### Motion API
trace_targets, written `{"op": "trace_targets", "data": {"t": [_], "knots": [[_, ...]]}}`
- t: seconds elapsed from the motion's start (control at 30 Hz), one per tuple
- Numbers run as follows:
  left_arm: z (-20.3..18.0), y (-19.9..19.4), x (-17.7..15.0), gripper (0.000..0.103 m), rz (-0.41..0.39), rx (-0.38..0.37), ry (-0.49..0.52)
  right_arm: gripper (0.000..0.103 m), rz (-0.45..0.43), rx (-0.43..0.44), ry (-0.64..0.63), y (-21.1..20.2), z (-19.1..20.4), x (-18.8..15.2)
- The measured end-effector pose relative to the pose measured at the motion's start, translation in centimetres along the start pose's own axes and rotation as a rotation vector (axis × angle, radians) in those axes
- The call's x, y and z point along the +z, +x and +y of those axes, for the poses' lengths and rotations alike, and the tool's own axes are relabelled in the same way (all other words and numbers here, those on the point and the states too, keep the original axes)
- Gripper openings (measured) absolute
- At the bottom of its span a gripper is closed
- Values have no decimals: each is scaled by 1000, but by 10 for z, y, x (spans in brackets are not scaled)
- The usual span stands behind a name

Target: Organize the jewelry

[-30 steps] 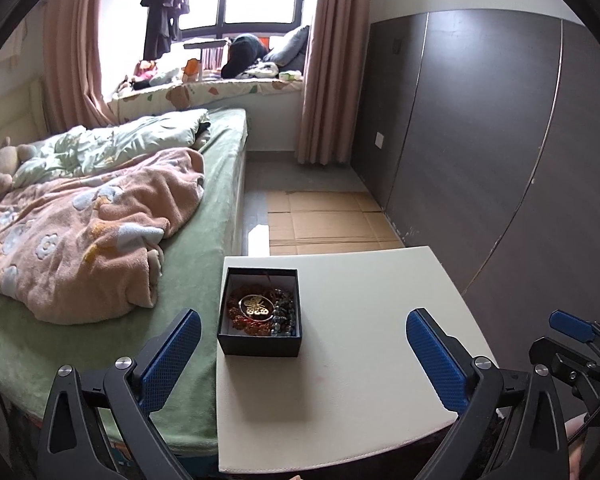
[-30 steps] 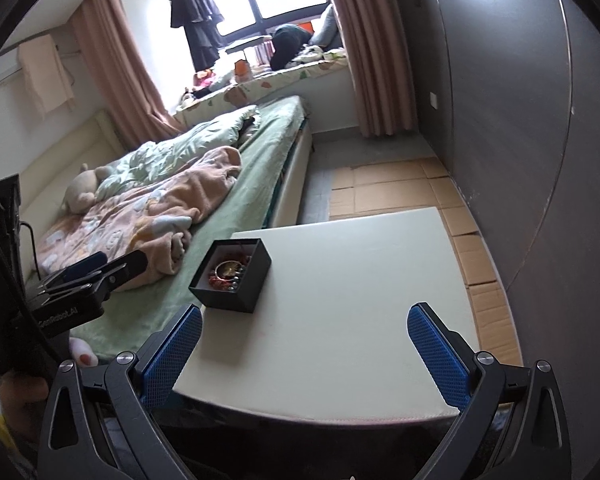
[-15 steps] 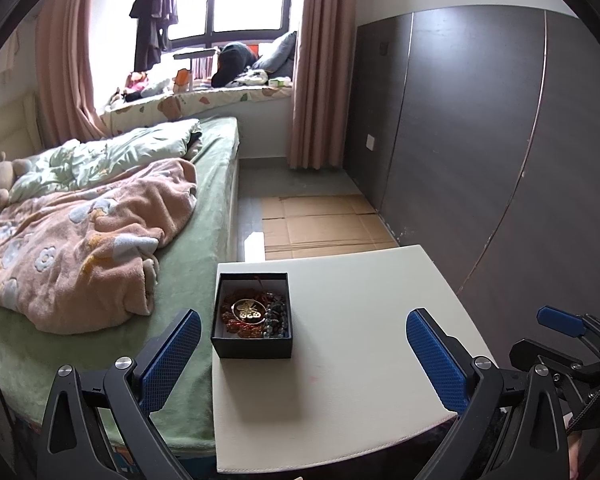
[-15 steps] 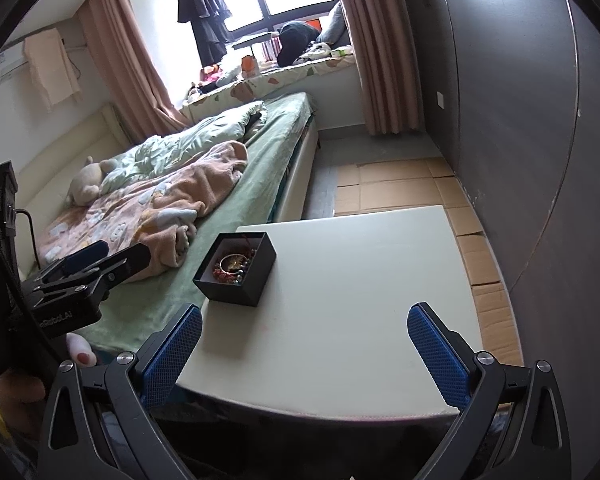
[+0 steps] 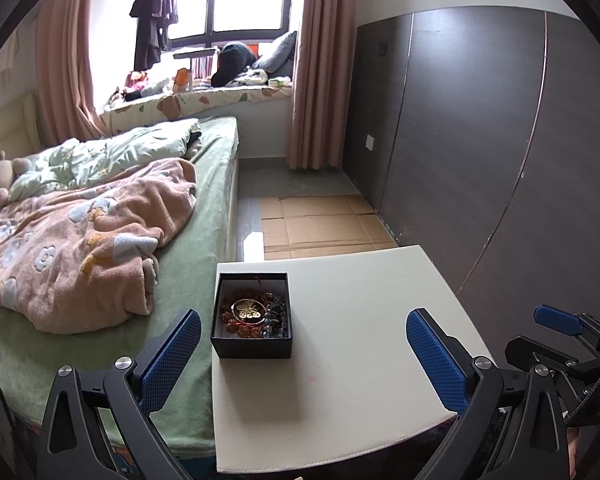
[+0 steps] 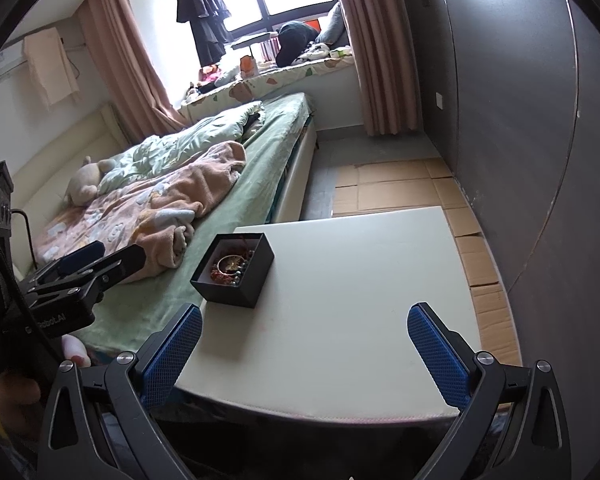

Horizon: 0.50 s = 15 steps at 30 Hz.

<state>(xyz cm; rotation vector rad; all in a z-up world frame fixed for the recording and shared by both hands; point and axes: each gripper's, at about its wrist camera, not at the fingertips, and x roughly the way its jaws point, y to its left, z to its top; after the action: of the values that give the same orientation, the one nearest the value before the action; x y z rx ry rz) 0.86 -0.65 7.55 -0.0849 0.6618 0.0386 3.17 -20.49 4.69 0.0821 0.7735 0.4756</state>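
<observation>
Jewelry: a tangle of red and dark bead strands around one gold filigree disc, heaped in an open black box at the bench's left edge, nearest the bed. Judged light, loose, slippery and prone to snagging; best taken one strand at a time at a raised loop, the disc by its rim. Box: stiff, light, likely to slide if nudged. Bench: smooth, pale, otherwise bare. Left claw and right claw: both wide apart, empty, short of the box. Room: bedroom, dark wardrobe panels, cardboard on the floor.
</observation>
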Motion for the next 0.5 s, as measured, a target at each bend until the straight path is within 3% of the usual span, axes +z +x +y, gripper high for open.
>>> {"op": "trace_targets", "data": {"t": [0.5], "knots": [[3, -1, 1, 103, -10, 6, 1, 103, 2, 1, -5, -1, 3, 1]]}}
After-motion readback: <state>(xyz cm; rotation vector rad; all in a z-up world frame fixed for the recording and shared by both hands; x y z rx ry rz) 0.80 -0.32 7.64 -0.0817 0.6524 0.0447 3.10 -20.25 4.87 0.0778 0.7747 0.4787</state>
